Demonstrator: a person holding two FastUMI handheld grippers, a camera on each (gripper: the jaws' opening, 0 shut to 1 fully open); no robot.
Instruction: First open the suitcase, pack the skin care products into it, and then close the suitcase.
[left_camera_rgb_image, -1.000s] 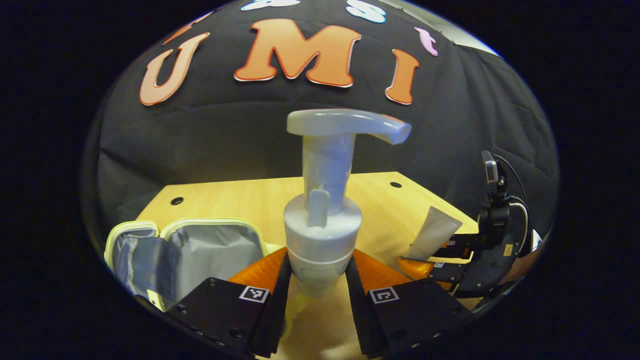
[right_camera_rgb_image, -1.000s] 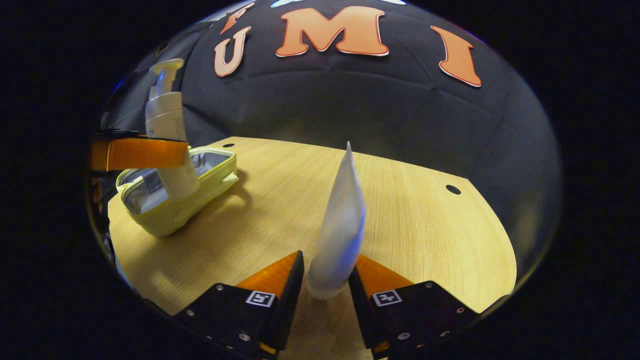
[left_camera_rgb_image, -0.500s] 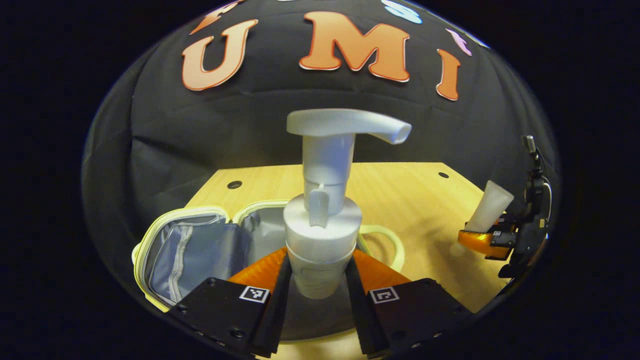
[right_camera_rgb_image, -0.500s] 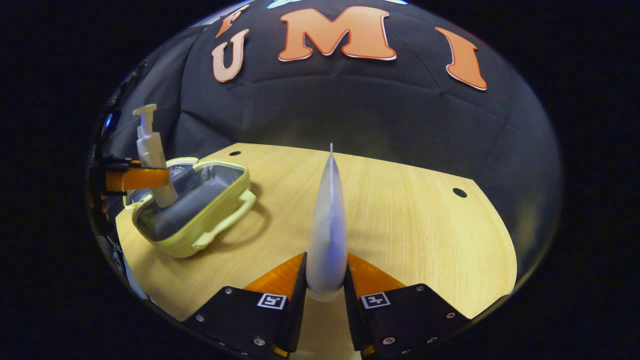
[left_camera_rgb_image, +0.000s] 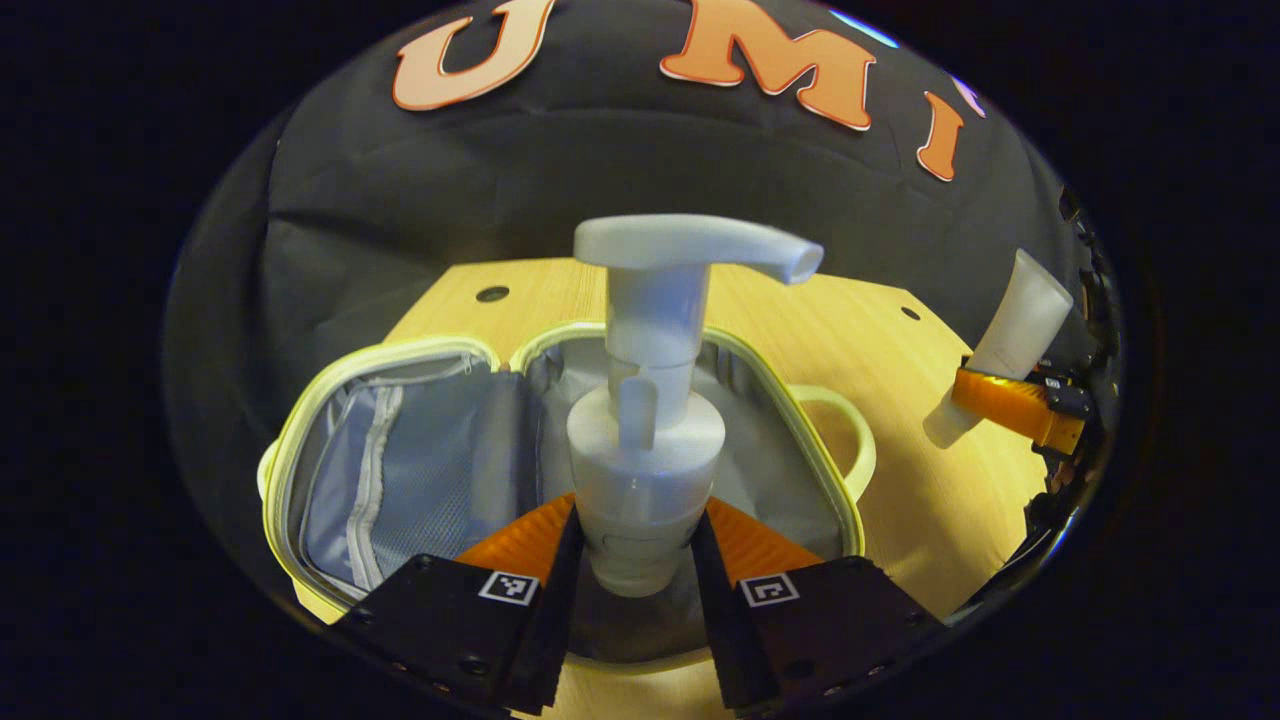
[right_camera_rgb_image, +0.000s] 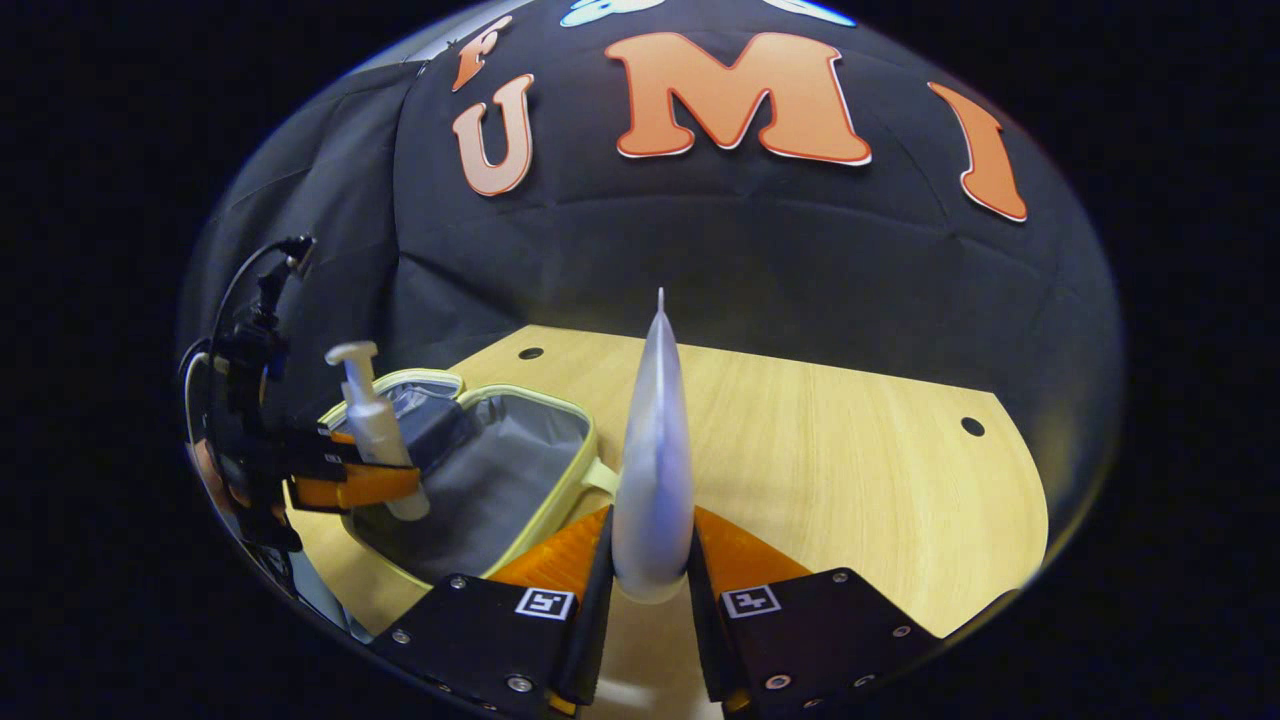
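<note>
Step in hand: packing; the case lies open on the table, and both products are held in the air, neither yet inside.
Left gripper: closed narrow on the pump bottle, both fingers pressing its lower body; the bottle stands upright, nozzle toward the right of the left gripper view.
Bottle position: over the case's right half, base apparently just above the grey lining; whether it touches cannot be told.
Right gripper: closed narrow on the tube near its cap end, crimped tip pointing up and away.
Tube position: above the table, just beside the case's near rim and handle; in the left gripper view it hangs well to the right of the case.
Case: two halves spread flat, the left half with a mesh pocket and zip, the right half plain grey.
Next move (judgement): lower the bottle into the right half and part the fingers; tilting it flat seems needed for the lid to shut later.
Risk (judgement): a bottle left upright would block closing.
Far field: black cloth wall behind the table.
</note>
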